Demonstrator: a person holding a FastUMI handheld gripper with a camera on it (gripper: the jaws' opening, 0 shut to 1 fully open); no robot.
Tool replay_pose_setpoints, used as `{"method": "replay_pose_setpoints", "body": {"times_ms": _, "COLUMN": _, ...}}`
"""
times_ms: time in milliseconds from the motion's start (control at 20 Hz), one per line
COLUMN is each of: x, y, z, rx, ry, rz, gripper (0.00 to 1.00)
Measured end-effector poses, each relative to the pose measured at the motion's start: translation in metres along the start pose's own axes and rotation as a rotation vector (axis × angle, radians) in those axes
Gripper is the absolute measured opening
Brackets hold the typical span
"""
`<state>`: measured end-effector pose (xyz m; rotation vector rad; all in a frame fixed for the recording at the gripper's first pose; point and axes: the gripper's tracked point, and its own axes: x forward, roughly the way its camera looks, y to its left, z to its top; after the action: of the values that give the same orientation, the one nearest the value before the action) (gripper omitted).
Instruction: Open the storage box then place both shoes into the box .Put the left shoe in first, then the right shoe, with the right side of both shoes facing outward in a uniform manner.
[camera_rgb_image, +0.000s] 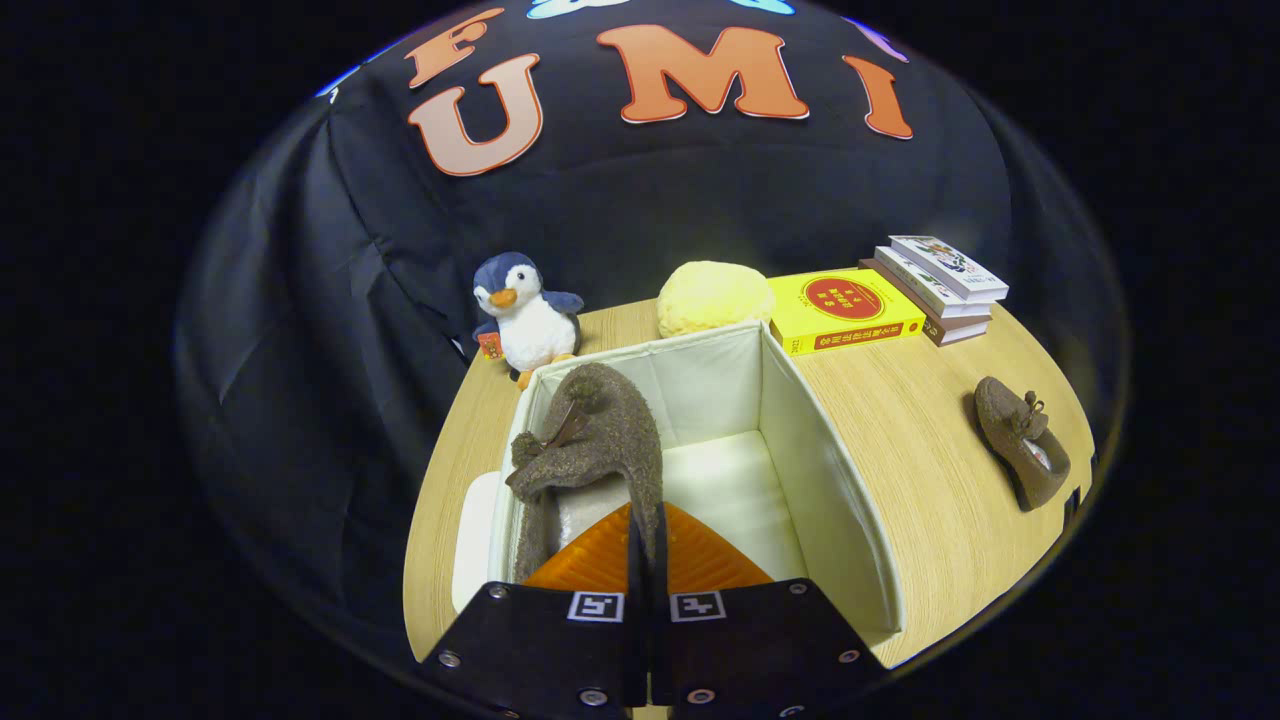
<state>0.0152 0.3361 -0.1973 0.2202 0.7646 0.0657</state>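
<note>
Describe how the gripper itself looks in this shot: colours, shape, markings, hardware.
The gripper has two black flat body plates side by side, each fastened with silver screws and carrying a small square black-and-white marker tag near its front edge. Ahead of the plates sit the jaws: orange, ribbed pads tapering to a point, with a thin dark seam between them.

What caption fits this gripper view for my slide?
Gripper shut on a brown shoe above the open white storage box; second shoe lies on the table.
</note>
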Motion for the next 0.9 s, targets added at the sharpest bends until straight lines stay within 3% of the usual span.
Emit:
{"method": "replay_pose_setpoints", "body": {"times_ms": 200, "x": 0.005, "y": 0.005, "z": -0.017, "rx": -0.008, "ry": 0.058, "rz": 0.023, "gripper": 0.04}}
{"method": "replay_pose_setpoints", "body": {"times_ms": 300, "x": 0.002, "y": 0.01, "z": -0.015, "rx": -0.014, "ry": 0.049, "rz": 0.056, "gripper": 0.12}}
{"method": "replay_pose_setpoints", "body": {"times_ms": 550, "x": -0.005, "y": -0.001, "z": 0.002, "rx": -0.026, "ry": 0.008, "rz": 0.058, "gripper": 0.58}}
{"method": "replay_pose_setpoints", "body": {"times_ms": 750, "x": -0.017, "y": -0.023, "z": 0.021, "rx": -0.062, "ry": -0.044, "rz": 0.034, "gripper": 0.87}}
{"method": "replay_pose_setpoints", "body": {"times_ms": 850, "x": -0.024, "y": -0.039, "z": 0.034, "rx": -0.078, "ry": -0.079, "rz": 0.019, "gripper": 0.98}}
{"method": "replay_pose_setpoints", "body": {"times_ms": 900, "x": -0.027, "y": -0.047, "z": 0.039, "rx": -0.078, "ry": -0.093, "rz": 0.015, "gripper": 0.98}}
